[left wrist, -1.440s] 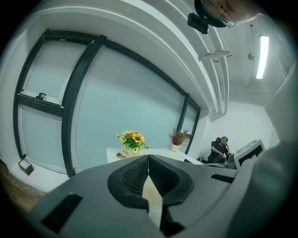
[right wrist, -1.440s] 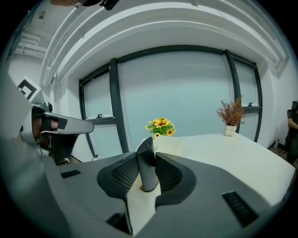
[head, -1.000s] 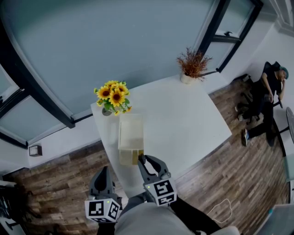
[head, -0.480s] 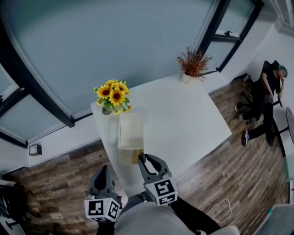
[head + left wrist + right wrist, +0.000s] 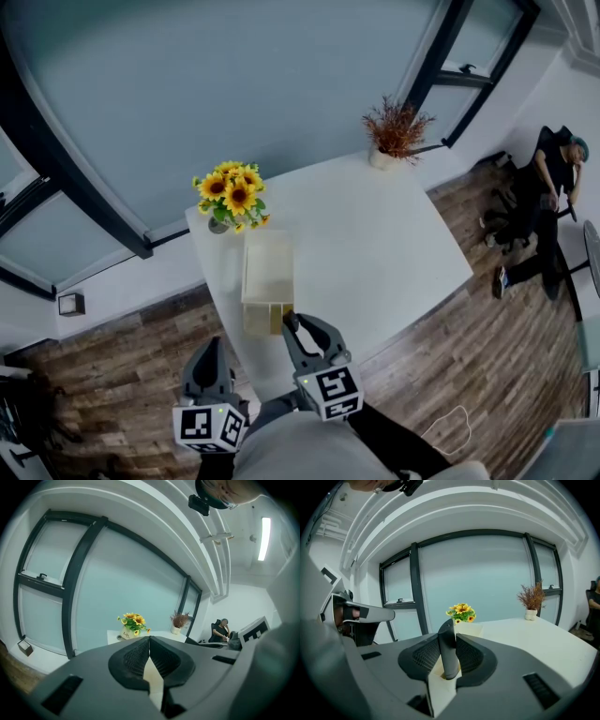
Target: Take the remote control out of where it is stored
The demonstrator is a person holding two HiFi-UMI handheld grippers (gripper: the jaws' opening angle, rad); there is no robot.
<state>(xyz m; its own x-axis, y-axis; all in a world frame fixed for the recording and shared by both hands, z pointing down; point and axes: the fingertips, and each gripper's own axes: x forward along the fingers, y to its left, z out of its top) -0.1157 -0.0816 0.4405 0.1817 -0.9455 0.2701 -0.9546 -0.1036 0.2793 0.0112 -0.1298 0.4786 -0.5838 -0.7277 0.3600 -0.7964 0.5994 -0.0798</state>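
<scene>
remote control [image 5: 448,651] stands partly hidden in box [image 5: 437,693].

Remote control [image 5: 448,653]: was dark grey.
Box [image 5: 268,272]: was pale cream wood.
Table [image 5: 375,234]: was plain white.
Flowers [image 5: 231,194]: were yellow, with green leaves.
Dried plant [image 5: 395,127]: was rust-brown, in a white pot [image 5: 380,160].
Floor [image 5: 112,366]: was brown, plank-patterned.
Left gripper [image 5: 210,347], right gripper [image 5: 302,325]: were dark grey, with black-and-white square markers.

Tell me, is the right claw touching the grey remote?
Touching. The right gripper view shows the right gripper with its pads pressing both sides of the upright remote control.
</scene>
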